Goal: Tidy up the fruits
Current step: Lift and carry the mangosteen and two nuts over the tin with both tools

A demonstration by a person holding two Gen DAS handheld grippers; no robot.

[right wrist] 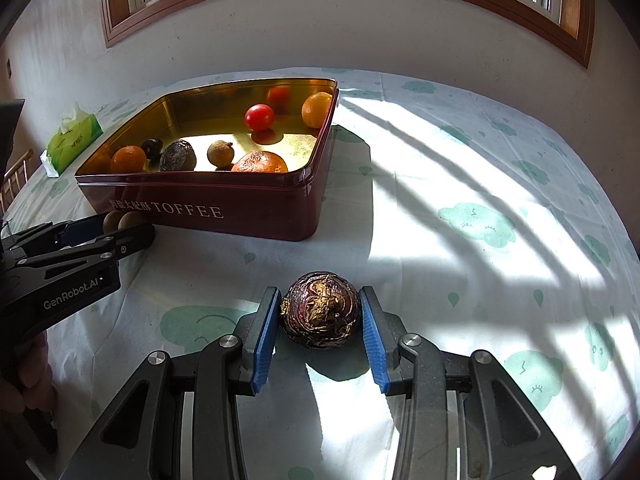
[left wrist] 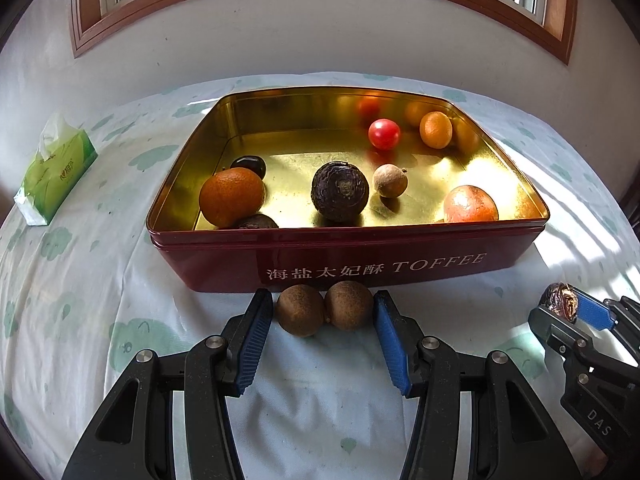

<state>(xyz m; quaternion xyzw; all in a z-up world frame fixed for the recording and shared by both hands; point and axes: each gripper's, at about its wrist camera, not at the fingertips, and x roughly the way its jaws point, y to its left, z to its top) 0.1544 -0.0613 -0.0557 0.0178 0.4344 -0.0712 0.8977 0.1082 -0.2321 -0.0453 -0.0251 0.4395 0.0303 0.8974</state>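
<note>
The left gripper point(left wrist: 324, 316) has its blue pads on the outer sides of 2 small brown fruits point(left wrist: 324, 314) that sit side by side, touching each other, on the worktop point(left wrist: 80, 300) just in front of the red toffee tin point(left wrist: 360, 256); it looks clenched on the pair, though I cannot be sure that both pads really press. The right gripper point(right wrist: 320, 320) is grasping 1 dark purple wrinkled fruit point(right wrist: 319, 315), with a pad against each side, well apart from the tin and to its right. I think the step in hand is to lift these fruits and bring them into the tin. To do it well, the left grip should stay firm and level, because 2 round fruits pressed together can easily slip out sideways; lifting straight up above the near wall before moving forward seems safer. The right one should not squeeze harder, as the dry skin looks fragile. Inside the golden tin there are already several fruits: a large orange point(left wrist: 232, 196) at the left with 2 dark fruits beside it, another dark purple fruit point(left wrist: 340, 191) in the middle, a small brown fruit point(left wrist: 390, 181) near it, a red tomato point(left wrist: 384, 134) and a small orange fruit point(left wrist: 435, 129) at the back, and a pale orange one point(left wrist: 470, 205) at the right. The left middle of the floor is free for placing. A green tissue pack point(left wrist: 56, 176) lies apart on the left.
</note>
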